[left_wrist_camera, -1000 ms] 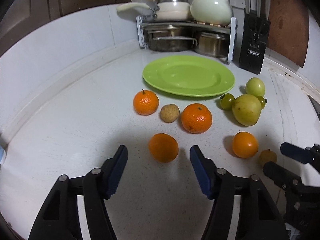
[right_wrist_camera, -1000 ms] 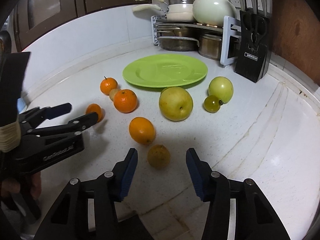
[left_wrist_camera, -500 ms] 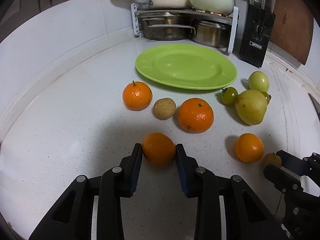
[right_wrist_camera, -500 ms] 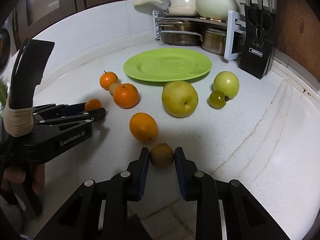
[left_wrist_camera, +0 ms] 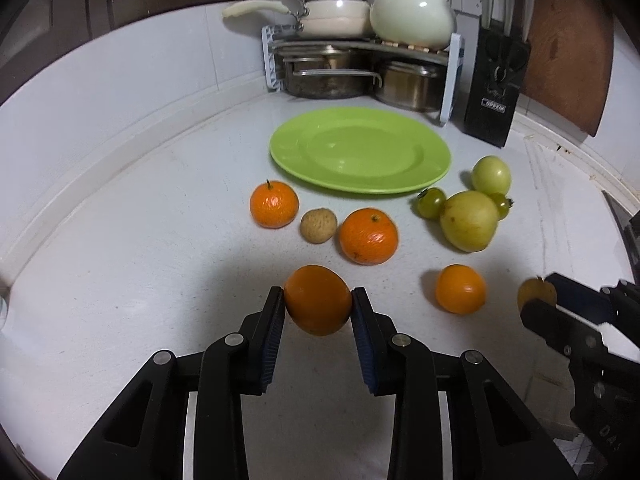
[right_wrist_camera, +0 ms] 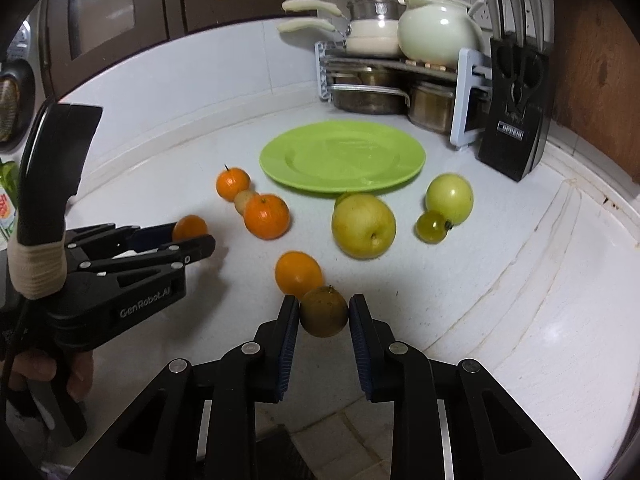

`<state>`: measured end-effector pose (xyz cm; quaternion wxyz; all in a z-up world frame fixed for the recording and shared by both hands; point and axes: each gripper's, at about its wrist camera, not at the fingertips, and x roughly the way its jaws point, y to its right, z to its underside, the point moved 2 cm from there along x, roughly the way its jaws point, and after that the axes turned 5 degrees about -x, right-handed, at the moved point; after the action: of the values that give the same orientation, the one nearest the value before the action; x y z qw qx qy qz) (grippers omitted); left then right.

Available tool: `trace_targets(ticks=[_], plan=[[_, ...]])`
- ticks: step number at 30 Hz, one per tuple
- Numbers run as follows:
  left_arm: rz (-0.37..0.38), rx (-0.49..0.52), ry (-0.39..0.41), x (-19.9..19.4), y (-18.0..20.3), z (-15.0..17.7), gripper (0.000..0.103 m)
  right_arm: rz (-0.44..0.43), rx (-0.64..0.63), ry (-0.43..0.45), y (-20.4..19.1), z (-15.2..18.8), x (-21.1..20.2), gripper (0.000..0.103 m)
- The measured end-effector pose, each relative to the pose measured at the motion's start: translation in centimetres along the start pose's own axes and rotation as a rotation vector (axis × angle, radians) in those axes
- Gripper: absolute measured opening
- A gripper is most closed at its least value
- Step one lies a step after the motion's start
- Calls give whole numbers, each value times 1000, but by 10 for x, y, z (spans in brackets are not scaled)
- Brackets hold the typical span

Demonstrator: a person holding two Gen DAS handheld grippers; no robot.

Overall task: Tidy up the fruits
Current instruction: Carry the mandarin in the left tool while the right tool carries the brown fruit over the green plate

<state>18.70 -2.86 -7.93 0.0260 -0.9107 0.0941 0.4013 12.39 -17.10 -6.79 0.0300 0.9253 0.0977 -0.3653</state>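
Note:
My left gripper [left_wrist_camera: 318, 308] is shut on a smooth orange [left_wrist_camera: 318, 299] and holds it just above the white counter. My right gripper [right_wrist_camera: 324, 314] is shut on a small brownish-yellow fruit [right_wrist_camera: 324, 311], lifted a little. The green plate [left_wrist_camera: 360, 148] lies empty behind, also in the right wrist view [right_wrist_camera: 342, 156]. On the counter lie two tangerines [left_wrist_camera: 274, 204] [left_wrist_camera: 369, 236], a tan nut-like fruit [left_wrist_camera: 318, 225], another orange [left_wrist_camera: 460, 289], a yellow-green pear [left_wrist_camera: 469, 221], a green apple [left_wrist_camera: 491, 175] and small green tomatoes [left_wrist_camera: 430, 202].
A rack with pots [left_wrist_camera: 360, 68] and a black knife block [left_wrist_camera: 496, 96] stand at the back against the wall. The counter edge runs along the right, with tiled floor below. The right gripper shows at the right of the left wrist view [left_wrist_camera: 540, 306].
Both grippers moved forward and closed, the left on the orange and the right on the small brownish fruit. Both fruits have since risen slightly off the counter.

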Motion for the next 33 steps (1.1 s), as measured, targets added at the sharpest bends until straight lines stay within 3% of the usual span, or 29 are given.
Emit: trace_targets(ticks=[19,33], plan=[[6,47,137,-80,24,-30,33,-11,-71,134,22,-59,-48,27],[21,92,147,-69,38,-87,33,-47,-97,112,36,-109,-26,27]])
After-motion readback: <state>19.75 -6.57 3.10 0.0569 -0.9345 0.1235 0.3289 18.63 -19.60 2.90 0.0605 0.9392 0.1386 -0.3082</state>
